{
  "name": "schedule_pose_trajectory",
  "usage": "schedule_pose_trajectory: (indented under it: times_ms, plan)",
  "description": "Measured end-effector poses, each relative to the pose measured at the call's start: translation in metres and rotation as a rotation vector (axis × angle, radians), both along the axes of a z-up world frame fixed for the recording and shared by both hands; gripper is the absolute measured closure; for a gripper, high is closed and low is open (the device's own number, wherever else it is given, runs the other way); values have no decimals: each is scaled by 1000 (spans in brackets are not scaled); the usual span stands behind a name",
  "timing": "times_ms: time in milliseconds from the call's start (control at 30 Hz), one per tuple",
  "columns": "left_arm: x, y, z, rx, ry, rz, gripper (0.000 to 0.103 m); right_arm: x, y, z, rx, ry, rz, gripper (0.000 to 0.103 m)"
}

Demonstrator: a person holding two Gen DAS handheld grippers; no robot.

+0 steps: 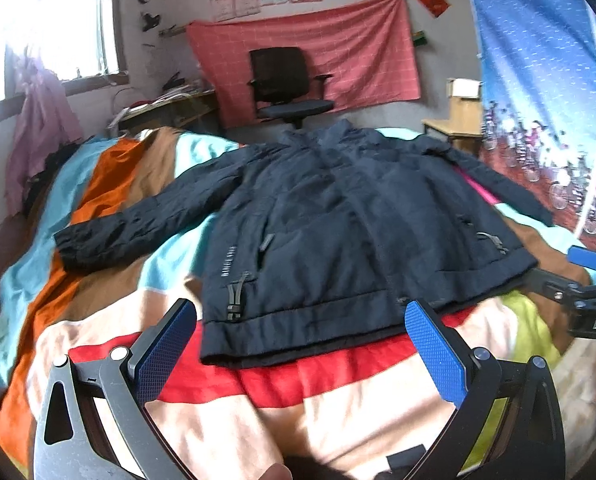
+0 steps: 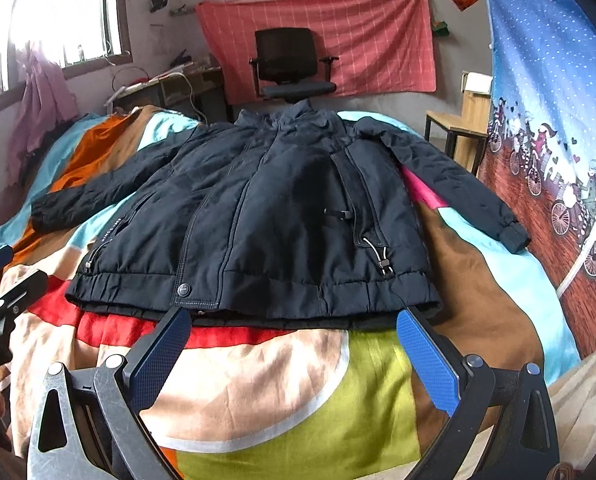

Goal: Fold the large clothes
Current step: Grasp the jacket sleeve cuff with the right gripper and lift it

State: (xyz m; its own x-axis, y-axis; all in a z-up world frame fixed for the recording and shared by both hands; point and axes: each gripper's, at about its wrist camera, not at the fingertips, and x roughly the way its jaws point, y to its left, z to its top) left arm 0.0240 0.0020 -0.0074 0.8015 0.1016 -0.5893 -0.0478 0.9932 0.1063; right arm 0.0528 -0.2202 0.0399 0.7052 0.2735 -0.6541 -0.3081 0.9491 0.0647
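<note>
A dark navy jacket (image 1: 329,224) lies flat and face up on a bed, sleeves spread to both sides, collar at the far end. In the right wrist view the same jacket (image 2: 274,216) shows its hem nearest me. My left gripper (image 1: 298,344) hovers open just short of the hem, holding nothing. My right gripper (image 2: 294,344) is open too, its blue pads (image 2: 425,360) just before the hem. The right gripper's tip (image 1: 589,280) shows at the right edge of the left wrist view.
A colourful patchwork bedspread (image 1: 337,392) covers the bed. A black office chair (image 1: 286,84) stands beyond the bed before a red cloth (image 1: 353,56) on the wall. A cluttered desk (image 1: 170,104) is at the far left, a wooden table (image 2: 453,128) far right, a blue printed curtain (image 2: 545,120) right.
</note>
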Motion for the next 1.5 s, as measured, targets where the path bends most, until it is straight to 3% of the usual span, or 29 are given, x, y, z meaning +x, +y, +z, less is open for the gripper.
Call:
schedule_pose_trajectory:
  times_ms: [267, 367, 633, 833, 1000, 1200, 1333, 1433, 1500]
  plan:
    - [49, 27, 19, -145, 136, 50, 1, 34, -16, 7, 27, 63, -51, 0]
    - [66, 19, 27, -158, 183, 25, 1, 50, -26, 10, 33, 79, -49, 0]
    - [125, -35, 43, 21, 226, -52, 1, 97, -59, 23, 39, 44, -102, 0]
    - [172, -79, 45, 59, 238, -164, 1, 140, -91, 28, 98, 25, -164, 0]
    - [202, -110, 43, 114, 233, -218, 1, 177, -128, 14, 211, 77, -284, 0]
    - [255, -124, 32, 207, 289, -202, 1, 212, -164, -9, 279, 39, -396, 0]
    - [287, -124, 27, 224, 348, -201, 1, 211, -183, -30, 322, 1, -469, 0]
    - [315, -128, 23, 256, 330, -219, 1, 225, -195, -52, 387, 65, -455, 0]
    - [333, -133, 18, 264, 299, -226, 1, 235, -203, -67, 520, 159, -444, 0]
